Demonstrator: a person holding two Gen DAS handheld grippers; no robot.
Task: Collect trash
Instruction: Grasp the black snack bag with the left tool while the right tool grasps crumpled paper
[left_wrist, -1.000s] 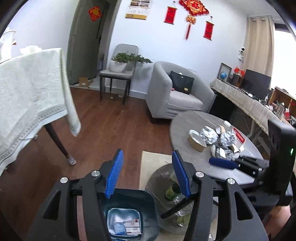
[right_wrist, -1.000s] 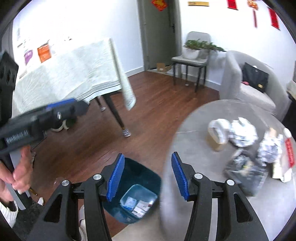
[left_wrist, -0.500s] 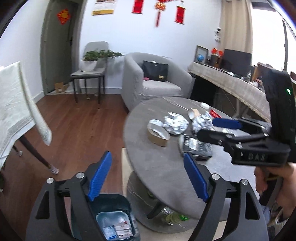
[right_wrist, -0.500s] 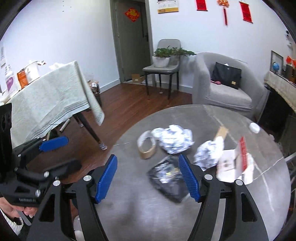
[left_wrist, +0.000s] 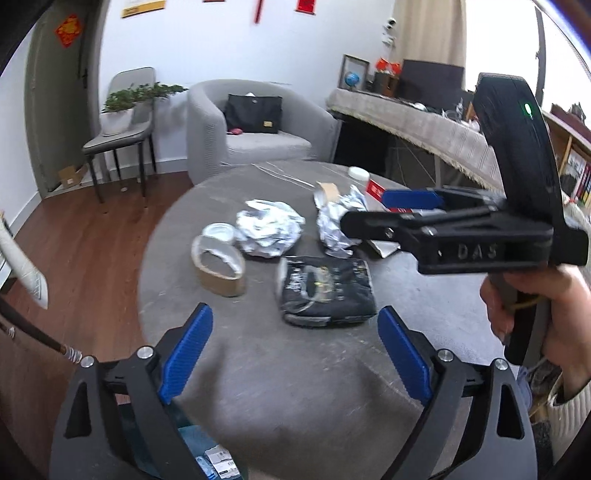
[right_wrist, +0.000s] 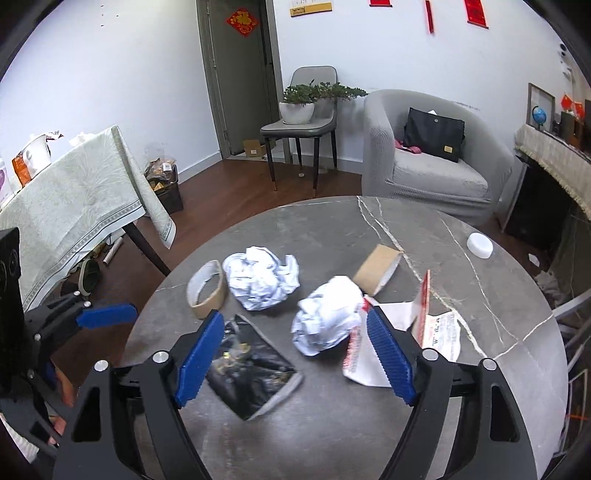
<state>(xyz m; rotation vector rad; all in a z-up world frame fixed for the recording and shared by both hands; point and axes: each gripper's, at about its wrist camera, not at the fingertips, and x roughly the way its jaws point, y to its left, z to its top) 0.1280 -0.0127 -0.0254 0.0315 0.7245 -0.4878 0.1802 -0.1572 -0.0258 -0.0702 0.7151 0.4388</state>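
Left wrist view shows a bin (left_wrist: 207, 458) holding cartons below the wide-open left gripper (left_wrist: 295, 354), while the wide-open right gripper (right_wrist: 295, 354) frames a paper ball (right_wrist: 325, 317) on the table (right_wrist: 480, 295).

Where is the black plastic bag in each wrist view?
Left wrist: black plastic bag lies center frame on the round table, ahead of the open fingers.
Right wrist: bag sits lower left, beside the left finger.
Shared landmark: the tape roll lies left of it.

near tabletop (right_wrist: 332, 424) bare – paper wads (right_wrist: 262, 282), tape rolls (right_wrist: 207, 293) & black bag (right_wrist: 251, 369) crowd the mid.
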